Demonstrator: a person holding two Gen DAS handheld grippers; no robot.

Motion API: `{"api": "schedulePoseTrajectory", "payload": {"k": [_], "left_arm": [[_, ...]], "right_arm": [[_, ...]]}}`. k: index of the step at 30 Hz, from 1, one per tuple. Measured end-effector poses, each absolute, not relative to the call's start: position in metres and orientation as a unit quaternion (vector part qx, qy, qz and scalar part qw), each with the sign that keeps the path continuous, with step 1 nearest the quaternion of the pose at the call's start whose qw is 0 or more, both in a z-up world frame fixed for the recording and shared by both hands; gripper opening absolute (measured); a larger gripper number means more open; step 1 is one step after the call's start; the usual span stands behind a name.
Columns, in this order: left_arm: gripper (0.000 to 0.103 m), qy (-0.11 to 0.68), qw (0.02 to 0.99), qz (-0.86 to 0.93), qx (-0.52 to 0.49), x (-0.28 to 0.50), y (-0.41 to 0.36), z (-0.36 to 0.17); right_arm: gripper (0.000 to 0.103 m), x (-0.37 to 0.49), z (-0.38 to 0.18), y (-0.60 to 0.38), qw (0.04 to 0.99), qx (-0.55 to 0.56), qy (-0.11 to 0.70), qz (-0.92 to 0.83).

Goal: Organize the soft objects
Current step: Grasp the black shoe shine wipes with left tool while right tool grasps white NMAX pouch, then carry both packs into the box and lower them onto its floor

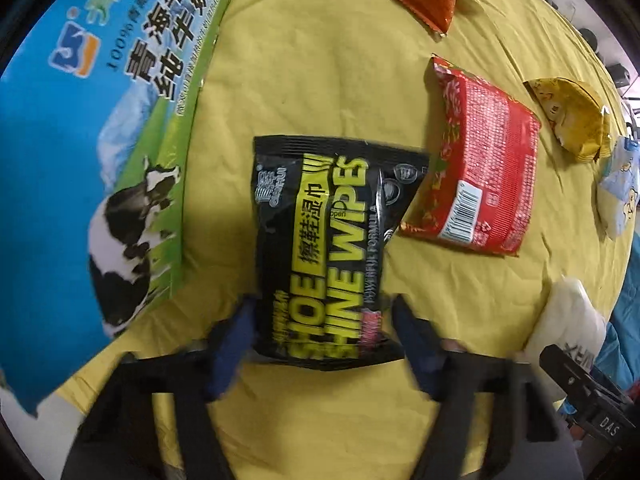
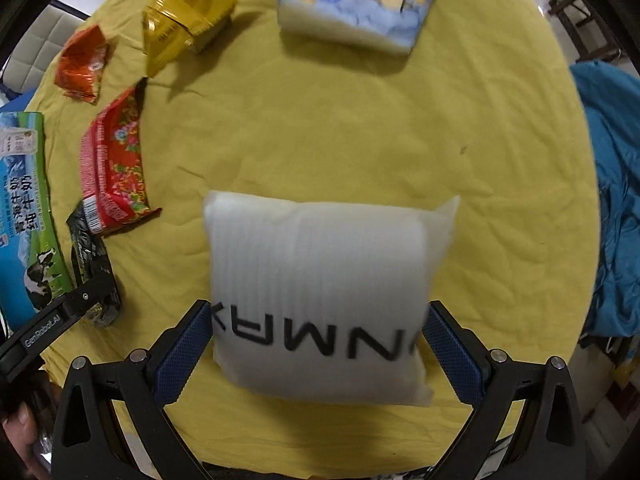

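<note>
On the yellow bench (image 2: 360, 128), my left fingers (image 1: 256, 328) squeeze the black wipes pack (image 1: 324, 240) and my right fingers (image 2: 192, 344) squeeze the white pack (image 2: 320, 292), so either squishy pack might slip out.

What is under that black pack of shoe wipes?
The black wipes pack lies on the wrinkled yellow cloth. Its upper right corner overlaps the edge of the red packet. Anything directly beneath the pack is covered. The left gripper straddles its near end.
</note>
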State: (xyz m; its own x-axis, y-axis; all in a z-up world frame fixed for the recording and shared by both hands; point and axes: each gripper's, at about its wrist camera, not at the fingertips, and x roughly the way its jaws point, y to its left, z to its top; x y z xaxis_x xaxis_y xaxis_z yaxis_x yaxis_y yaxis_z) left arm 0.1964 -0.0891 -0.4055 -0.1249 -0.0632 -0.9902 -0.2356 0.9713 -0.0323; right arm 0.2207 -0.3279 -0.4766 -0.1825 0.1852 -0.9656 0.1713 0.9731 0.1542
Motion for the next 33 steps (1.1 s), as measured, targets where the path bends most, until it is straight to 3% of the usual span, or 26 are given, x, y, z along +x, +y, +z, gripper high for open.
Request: {"api": "schedulePoseTrajectory", "payload": {"k": [2,6,12,16,21,23,26,33], "left_arm": [[0.054,0.741,0.661,0.062,-0.1,0.192,-0.088,-0.408],[0.054,0.738,0.667,0.045,-0.086,0.164,-0.098,-0.409],[0.056,0.764,0.642,0.011,-0.065,0.099,-0.11,-0.424],[0.062,0.771,0.628,0.012,-0.107,0.094,-0.095,-0.445],[0.061,0.758,0.635,0.014,-0.147,0.104,-0.075,-0.455],[0.054,0.753,0.646,0.013,-0.124,0.103,-0.078,-0.459],[0.05,0.749,0.655,0.019,-0.098,0.099,-0.087,-0.447],[0.05,0.729,0.682,0.02,-0.055,0.082,-0.111,-0.411]], "right_arm": [[0.086,0.219,-0.484,-0.328,0.618,0.122,0.776,0.008],[0.078,0.205,-0.486,-0.33,0.622,0.111,0.775,0.006],[0.078,0.159,-0.491,-0.322,0.594,0.09,0.799,0.032],[0.083,0.145,-0.5,-0.322,0.601,0.1,0.793,0.025],[0.086,0.124,-0.491,-0.337,0.617,0.116,0.778,0.027],[0.084,0.116,-0.483,-0.347,0.616,0.123,0.778,0.023],[0.077,0.113,-0.478,-0.356,0.623,0.125,0.772,0.018],[0.068,0.098,-0.449,-0.355,0.643,0.12,0.756,0.02]]}}
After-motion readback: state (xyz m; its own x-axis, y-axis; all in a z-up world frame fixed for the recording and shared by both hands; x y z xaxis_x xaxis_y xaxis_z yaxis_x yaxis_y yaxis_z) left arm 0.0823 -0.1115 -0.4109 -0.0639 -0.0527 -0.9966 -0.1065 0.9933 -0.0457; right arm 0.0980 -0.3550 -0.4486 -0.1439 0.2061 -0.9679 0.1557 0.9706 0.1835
